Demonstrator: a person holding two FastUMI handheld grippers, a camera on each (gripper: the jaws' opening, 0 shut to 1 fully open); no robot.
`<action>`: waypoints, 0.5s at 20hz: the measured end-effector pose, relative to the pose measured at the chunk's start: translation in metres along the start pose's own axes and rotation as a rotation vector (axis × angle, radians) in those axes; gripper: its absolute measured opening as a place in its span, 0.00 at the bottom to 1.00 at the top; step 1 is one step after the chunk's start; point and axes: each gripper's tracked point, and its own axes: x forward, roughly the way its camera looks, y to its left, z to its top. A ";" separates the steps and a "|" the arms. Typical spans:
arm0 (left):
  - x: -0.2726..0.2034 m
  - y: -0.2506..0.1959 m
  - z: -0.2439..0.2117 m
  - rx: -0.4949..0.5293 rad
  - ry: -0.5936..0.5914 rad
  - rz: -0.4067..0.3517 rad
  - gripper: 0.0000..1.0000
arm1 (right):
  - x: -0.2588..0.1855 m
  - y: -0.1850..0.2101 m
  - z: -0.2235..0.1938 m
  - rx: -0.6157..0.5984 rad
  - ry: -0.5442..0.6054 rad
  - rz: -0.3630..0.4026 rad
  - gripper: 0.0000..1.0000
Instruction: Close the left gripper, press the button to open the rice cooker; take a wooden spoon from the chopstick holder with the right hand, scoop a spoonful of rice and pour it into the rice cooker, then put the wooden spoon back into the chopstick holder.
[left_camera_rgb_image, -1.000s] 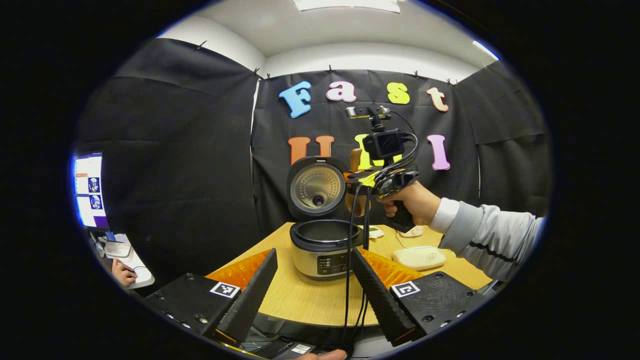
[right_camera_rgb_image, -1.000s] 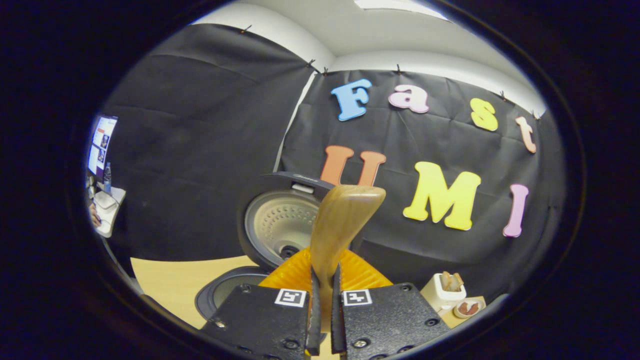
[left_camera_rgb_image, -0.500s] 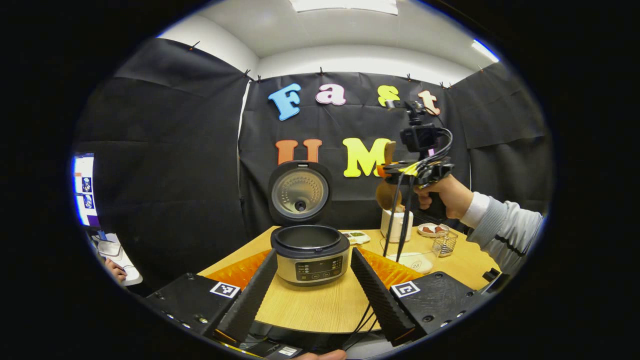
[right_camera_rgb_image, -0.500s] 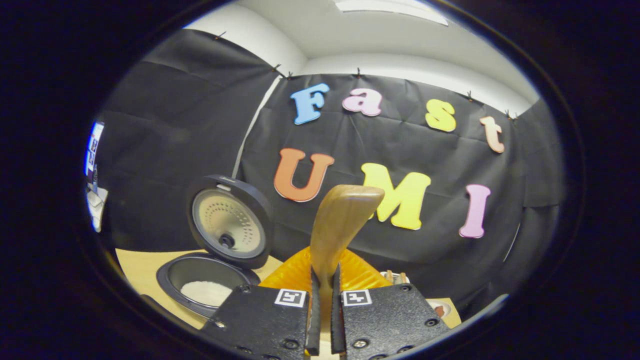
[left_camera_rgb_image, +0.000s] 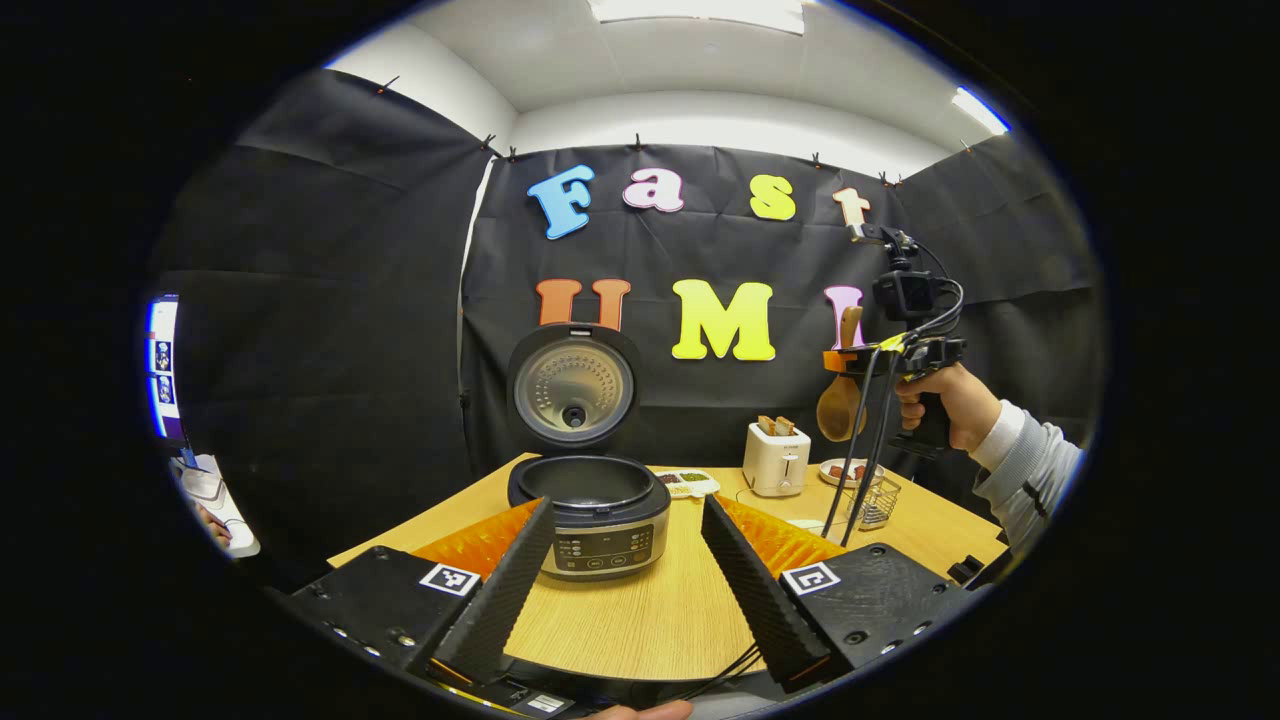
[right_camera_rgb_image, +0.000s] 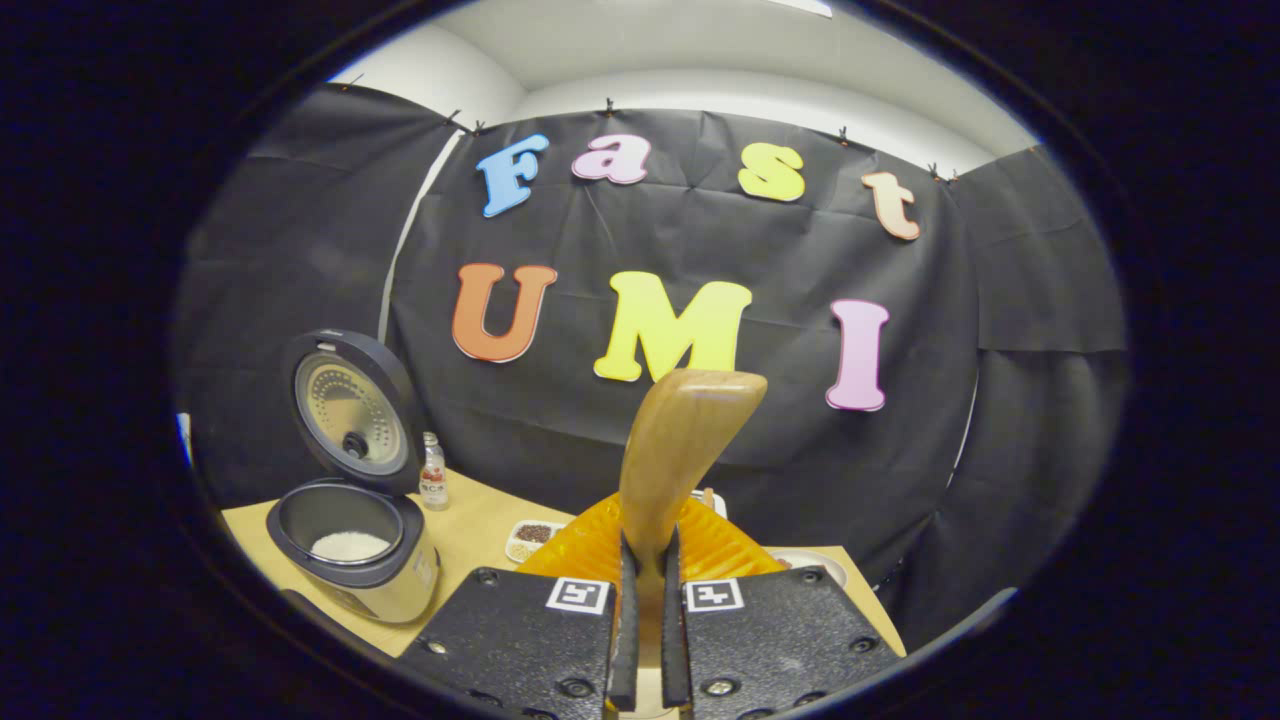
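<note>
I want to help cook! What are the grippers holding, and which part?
The right gripper pinches the wooden spoon by its handle. The left gripper is open, holding nothing.

At the bottom of the left gripper view, the left gripper (left_camera_rgb_image: 620, 575) has black screwed blocks with square white markers. At right, a grey dark-striped sleeve (left_camera_rgb_image: 1030, 470) with white cuff; black cables hang from the right gripper (left_camera_rgb_image: 850, 355).

Bare tabletop (left_camera_rgb_image: 640, 610) lies open before the rice cooker (left_camera_rgb_image: 590, 515); toaster (left_camera_rgb_image: 776, 460), small dish (left_camera_rgb_image: 838, 472) and wire holder (left_camera_rgb_image: 878, 502) crowd its right.
</note>
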 end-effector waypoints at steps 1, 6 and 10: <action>0.002 -0.003 -0.001 0.002 0.002 -0.005 0.94 | -0.001 -0.013 -0.005 0.015 0.008 -0.014 0.14; 0.013 -0.016 0.000 0.008 -0.006 -0.014 0.94 | 0.002 -0.072 -0.039 0.060 0.049 -0.095 0.15; 0.023 -0.027 0.000 -0.009 -0.006 -0.027 0.94 | 0.008 -0.112 -0.069 0.077 0.076 -0.143 0.14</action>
